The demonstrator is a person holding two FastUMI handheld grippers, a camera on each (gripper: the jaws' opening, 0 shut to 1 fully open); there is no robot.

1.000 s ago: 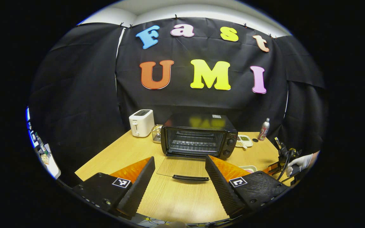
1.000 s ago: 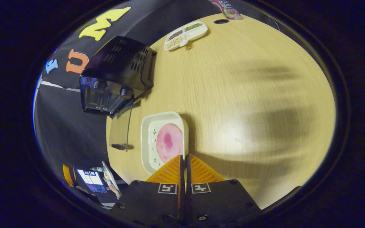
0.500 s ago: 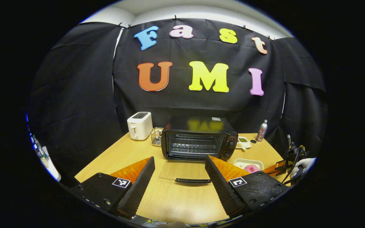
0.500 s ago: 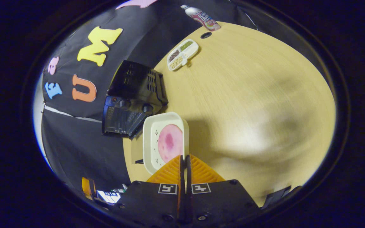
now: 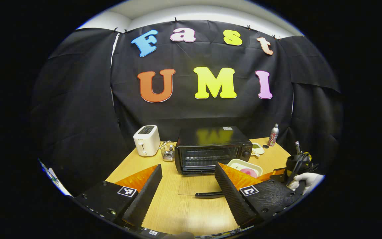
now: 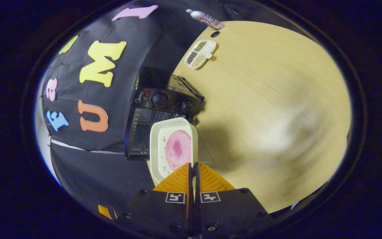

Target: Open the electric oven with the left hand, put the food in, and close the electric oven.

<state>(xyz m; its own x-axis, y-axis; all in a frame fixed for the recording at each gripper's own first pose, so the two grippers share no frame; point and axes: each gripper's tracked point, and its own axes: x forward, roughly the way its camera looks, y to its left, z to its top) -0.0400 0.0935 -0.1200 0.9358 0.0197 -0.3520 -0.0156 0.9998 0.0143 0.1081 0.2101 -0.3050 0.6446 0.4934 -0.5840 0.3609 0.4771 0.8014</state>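
While the oven door (image 5: 196, 184) lies folded down flat on the wooden table (image 5: 177, 215), its dark handle (image 5: 209, 195) toward the camera, the electric oven (image 5: 212, 149) stands wide open with its wire rack visible inside. The left gripper (image 5: 187, 192) hangs in front of that door with its two fingers spread well apart and nothing between them.

To the right in the left gripper view, a white tray (image 5: 244, 166) carrying a round pink piece of food (image 5: 248, 172) is held up near the oven's right front corner, beside the control knobs (image 5: 244, 153). Farther right, a gloved hand (image 5: 305, 181) grips the other tool.

From the right gripper view, the right gripper (image 6: 193, 171) has its fingers pressed together on the near rim of the tray (image 6: 156, 149) — the rim is pinched between them. The pink food (image 6: 177, 149) sits in the tray's middle. The tray overlaps the oven (image 6: 154, 113) opening in this view; whether its far edge has entered the cavity cannot be told.

Around the oven — a white toaster (image 5: 147, 140) and a small wire basket (image 5: 167, 152) stand to its left, a divided dish (image 6: 200, 54) of grains and a slim bottle (image 5: 273, 135) to its right near the back wall.
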